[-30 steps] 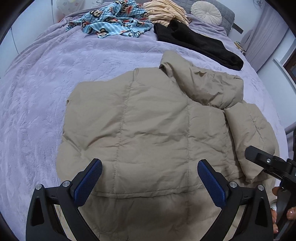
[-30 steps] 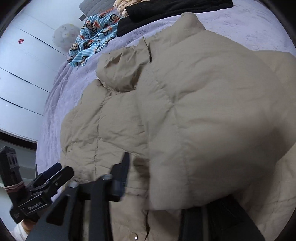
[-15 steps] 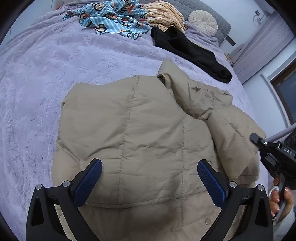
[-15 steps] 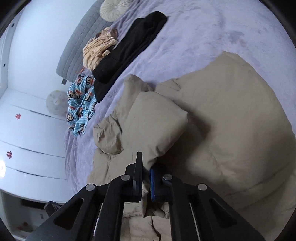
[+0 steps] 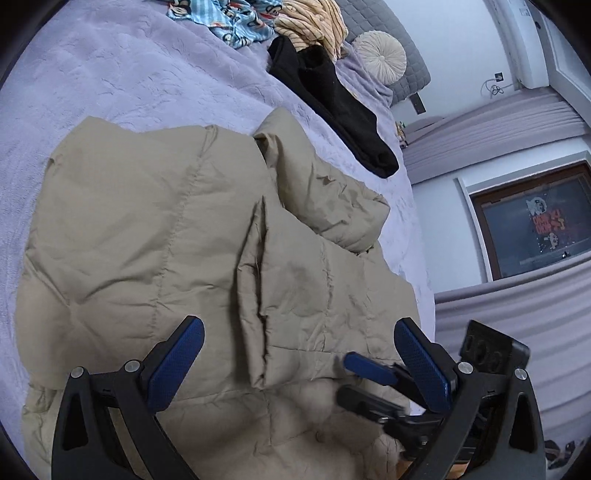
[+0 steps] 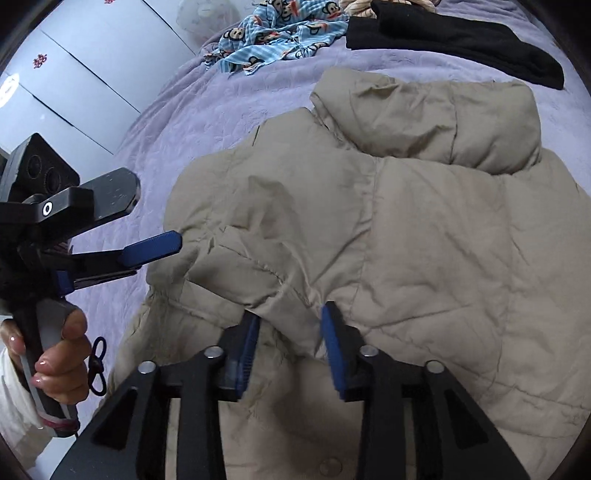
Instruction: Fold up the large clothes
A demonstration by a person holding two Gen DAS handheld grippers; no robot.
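Observation:
A beige puffer jacket (image 5: 147, 221) lies back-up on the lilac bedspread (image 5: 110, 81), its right side folded over onto the back (image 5: 325, 280); it also shows in the right wrist view (image 6: 424, 229). My left gripper (image 5: 299, 362) hovers open and empty over the jacket's lower part, and shows from the side in the right wrist view (image 6: 155, 243). My right gripper (image 6: 290, 347) is open, its blue pads either side of the folded edge; it shows at lower right in the left wrist view (image 5: 369, 380).
At the head of the bed lie a black garment (image 5: 332, 96), a blue monkey-print cloth (image 6: 280, 40), a striped cream garment (image 5: 314, 22) and a round cushion (image 5: 380, 55). White wardrobe doors (image 6: 66, 74) stand left; a window (image 5: 532, 229) right.
The right gripper carried the jacket's right side over onto the back, then opened and let it go. The left gripper stayed open, turning a little to the right.

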